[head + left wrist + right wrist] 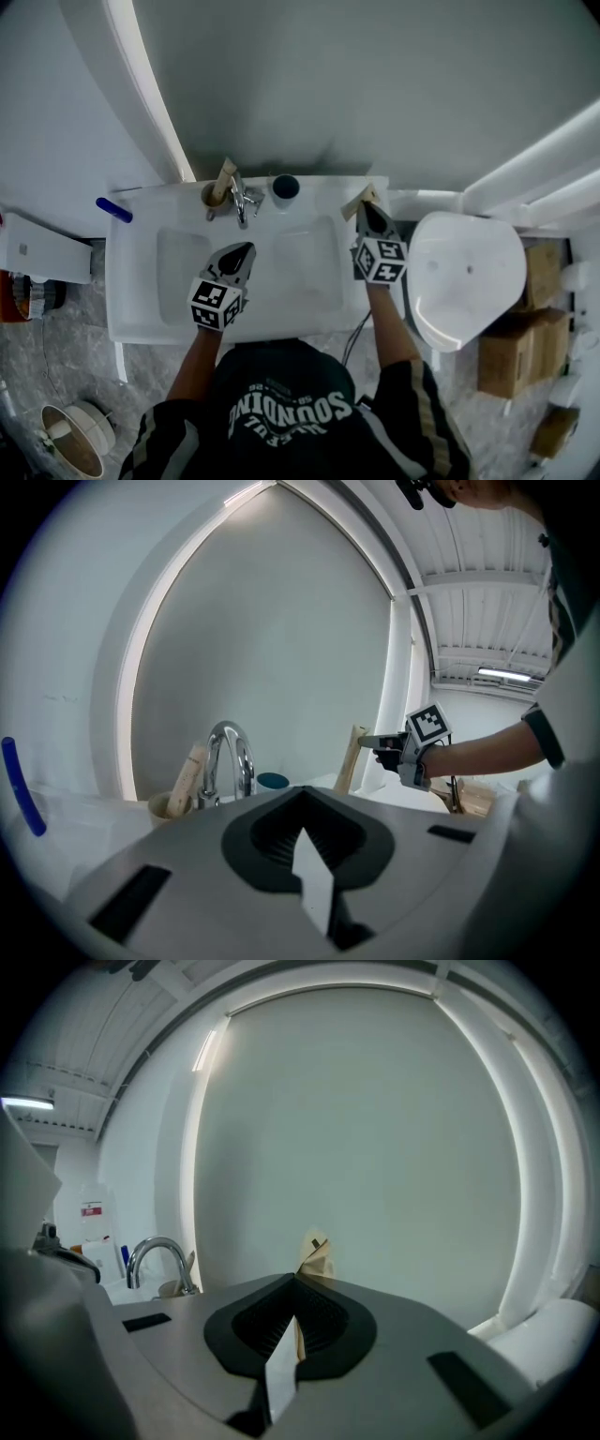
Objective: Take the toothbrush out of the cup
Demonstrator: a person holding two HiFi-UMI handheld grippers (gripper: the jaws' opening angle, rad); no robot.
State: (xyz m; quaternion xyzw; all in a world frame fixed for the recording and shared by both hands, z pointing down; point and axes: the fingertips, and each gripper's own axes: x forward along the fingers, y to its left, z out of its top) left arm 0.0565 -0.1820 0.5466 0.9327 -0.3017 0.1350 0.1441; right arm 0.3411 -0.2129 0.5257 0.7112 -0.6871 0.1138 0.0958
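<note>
A tan cup [212, 198] stands at the back of the white sink [141, 281], left of the faucet [242, 199]. A beige toothbrush [224, 176] leans in it, also seen in the left gripper view as the toothbrush [186, 778]. My right gripper [367, 208] is over the sink's back right corner, shut on a second beige toothbrush [360, 199] that sticks up past its tips; the right gripper view has this toothbrush [316, 1256] between the jaws. My left gripper [244, 251] hovers over the basin, shut and empty.
A dark blue round cap [285, 187] sits right of the faucet. A blue handle [112, 209] lies at the sink's left edge. A white toilet [464, 277] stands to the right, with cardboard boxes [511, 352] beyond it. A bin [70, 436] is on the floor at lower left.
</note>
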